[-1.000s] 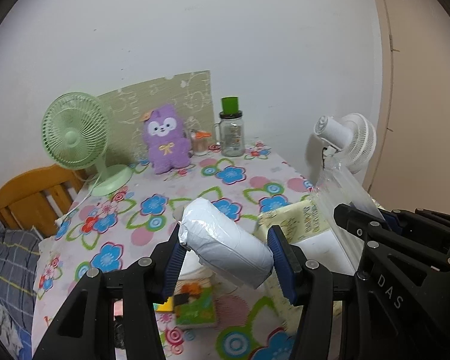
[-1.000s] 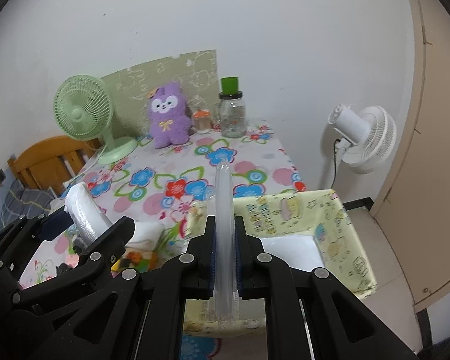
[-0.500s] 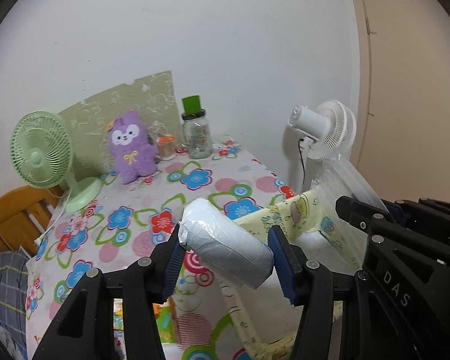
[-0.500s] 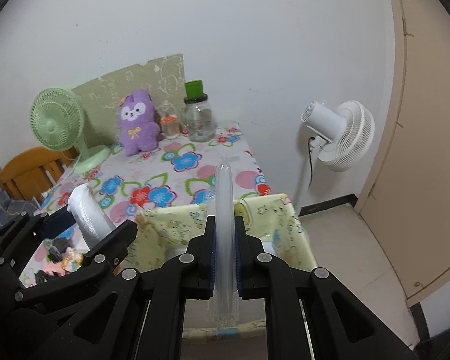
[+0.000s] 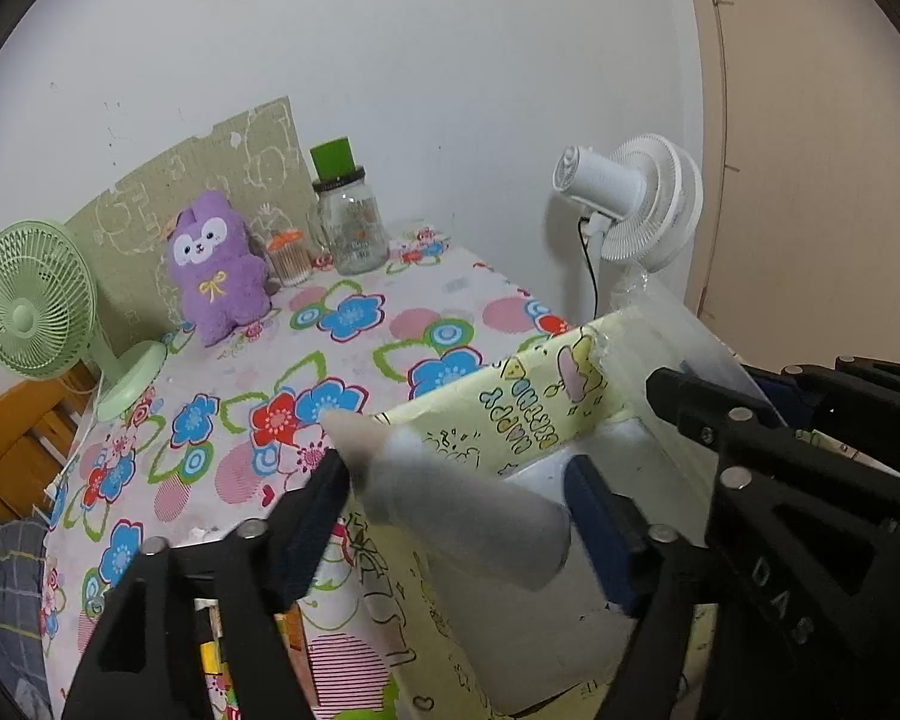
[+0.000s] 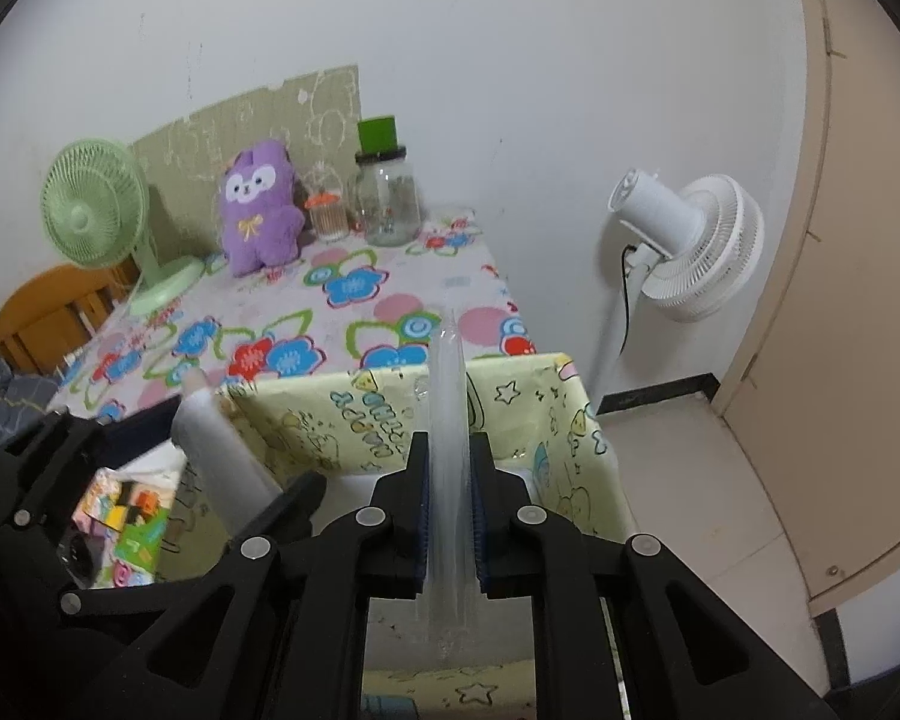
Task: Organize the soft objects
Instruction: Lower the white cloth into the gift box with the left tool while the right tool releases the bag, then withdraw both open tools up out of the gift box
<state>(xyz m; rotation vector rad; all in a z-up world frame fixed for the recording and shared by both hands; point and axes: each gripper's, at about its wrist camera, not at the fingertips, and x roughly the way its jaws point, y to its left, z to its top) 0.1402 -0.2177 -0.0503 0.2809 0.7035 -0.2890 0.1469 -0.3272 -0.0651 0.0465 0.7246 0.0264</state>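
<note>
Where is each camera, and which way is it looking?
Left wrist: sits on the left gripper, looking down over the yellow box to the table; its jaws, just opened, flank the white roll.
Right wrist: sits on the right gripper, facing the same way; its jaws pinch clear plastic.
Both show the box, roll, purple plush and white fan.

I see my left gripper (image 5: 456, 516) and right gripper (image 6: 450, 516) as matte black plastic frames with triangular cut-outs. Silver round screw heads sit at the linkage joints. Ribbed dark blue pads (image 5: 600, 534) line the jaws. Raised "DAS" lettering marks the right gripper's frame.
</note>
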